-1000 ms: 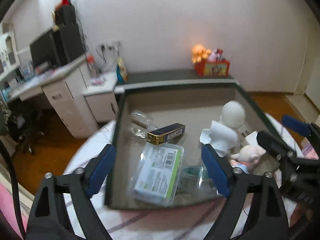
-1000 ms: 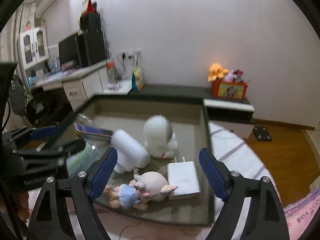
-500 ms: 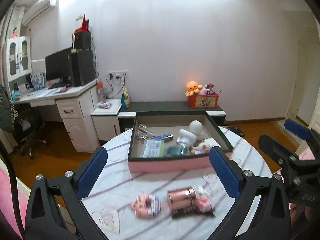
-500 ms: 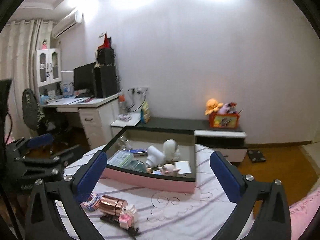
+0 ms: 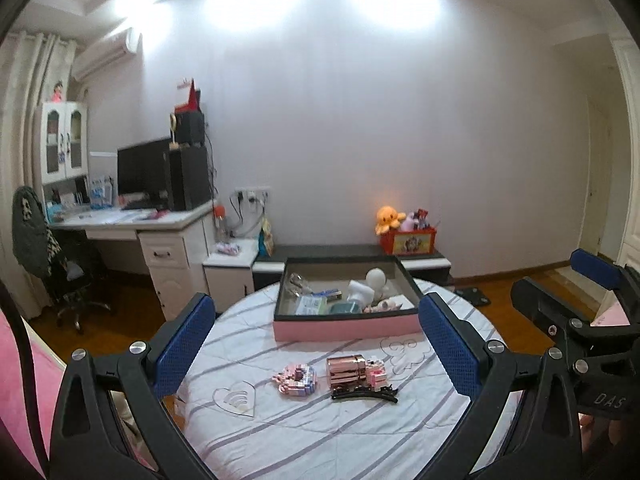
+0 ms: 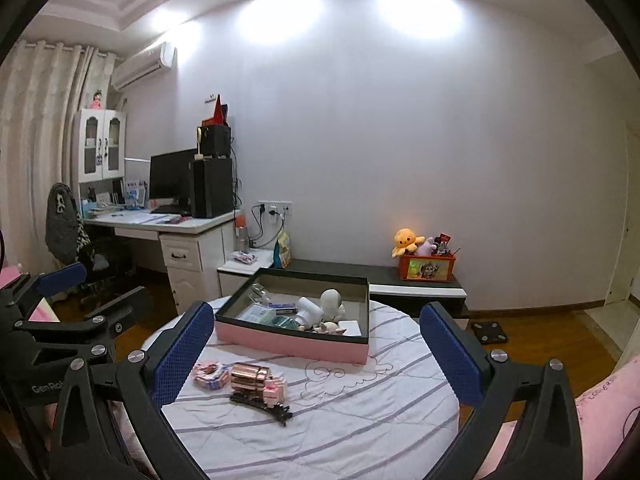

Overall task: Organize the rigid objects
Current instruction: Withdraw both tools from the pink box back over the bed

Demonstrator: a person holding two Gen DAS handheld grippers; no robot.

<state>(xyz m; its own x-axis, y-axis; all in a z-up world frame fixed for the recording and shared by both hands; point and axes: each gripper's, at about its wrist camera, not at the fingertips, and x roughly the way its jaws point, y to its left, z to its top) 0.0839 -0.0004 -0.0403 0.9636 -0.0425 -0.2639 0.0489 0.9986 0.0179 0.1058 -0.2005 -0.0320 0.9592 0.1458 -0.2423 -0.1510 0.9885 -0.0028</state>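
Pink-sided tray (image 5: 347, 329) is my landmark, sitting on the far half of the round striped table (image 5: 280, 432). I see my left gripper (image 5: 316, 350) spread wide with nothing between its pads; its jaws have just been opening. My right gripper (image 6: 316, 350) is the same, spread and empty, having just finished widening. Inside the tray lie a white figurine (image 6: 333, 303) and a green-labelled packet (image 5: 310, 305). Nearer me than the tray rest a rose-gold cylinder (image 5: 346, 369), a pink block toy (image 5: 295, 378) and a black hair clip (image 5: 364, 394).
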